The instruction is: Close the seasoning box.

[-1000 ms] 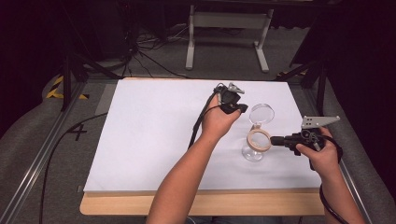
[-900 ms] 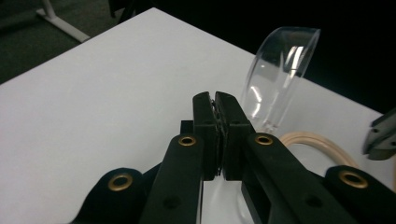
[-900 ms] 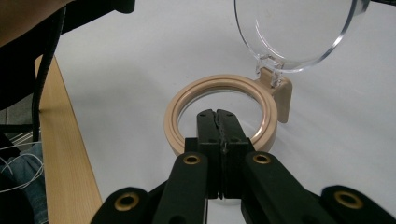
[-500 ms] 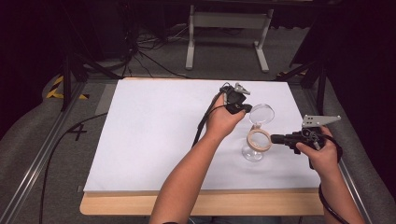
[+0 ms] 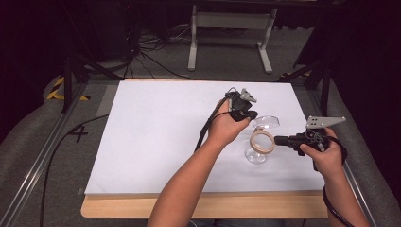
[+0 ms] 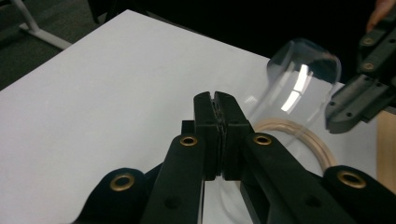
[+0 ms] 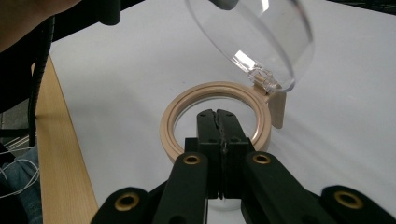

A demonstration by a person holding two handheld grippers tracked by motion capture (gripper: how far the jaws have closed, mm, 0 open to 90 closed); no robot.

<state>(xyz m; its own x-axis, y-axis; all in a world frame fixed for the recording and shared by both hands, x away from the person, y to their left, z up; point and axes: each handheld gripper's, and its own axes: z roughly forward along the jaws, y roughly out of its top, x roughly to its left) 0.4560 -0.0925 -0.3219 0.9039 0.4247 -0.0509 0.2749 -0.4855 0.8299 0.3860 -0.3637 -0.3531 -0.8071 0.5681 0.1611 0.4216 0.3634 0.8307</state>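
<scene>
Fingers (image 5: 249,115) of the left gripper, high view: clenched at the lid (image 5: 265,121); jar (image 5: 259,144) at 4 o'clock on the tabletop (image 5: 156,132).

Left gripper view: fingers pressed together; grip on lid unclear.

Right gripper view: fingers (image 7: 222,122) clenched on the rim (image 7: 187,108). Judgement: hold the rim steady and swing the hinged lid slowly.

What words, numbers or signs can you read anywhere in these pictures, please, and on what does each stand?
"4": a dark mark on the grey floor mat, left of the table.
I can read no text on the clear hinged-lid container, the left tool or the right tool.
</scene>
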